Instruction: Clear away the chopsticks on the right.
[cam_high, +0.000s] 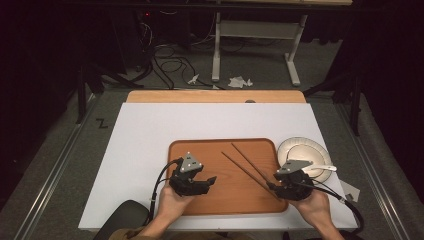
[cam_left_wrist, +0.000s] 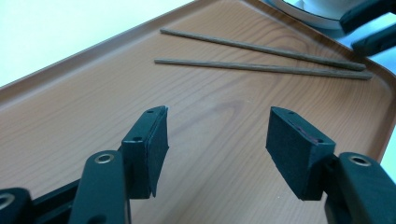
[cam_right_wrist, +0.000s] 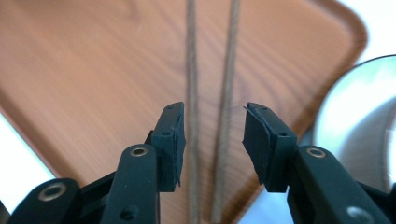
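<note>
Landmark: a wooden tray lay on the white worktop, close to the person's edge of it.
Chopsticks: two brown chopsticks lay inside the tray, in its right half, side by side and slanted, their far ends toward the middle of the tray and their near ends toward its right front corner. In the left gripper view the chopsticks lay close to each other at the far side of the tray.
Plate: a white plate stood on the worktop just beside the right edge of the tray. Something white with a handle lay on it; what it was I cannot tell.
Left gripper: the left gripper was held by the left hand over the left front part of the tray. In its own view the left gripper had its jaws wide apart, with nothing between them, above bare tray.
Right gripper: the right gripper was held by the right hand at the right front corner of the tray, beside the plate. In its own view the right gripper had its jaws apart, and both chopsticks ran through the gap between them. Whether the jaws touched the chopsticks I cannot tell.
Plate from the right gripper view: the plate was right of the tray.
</note>
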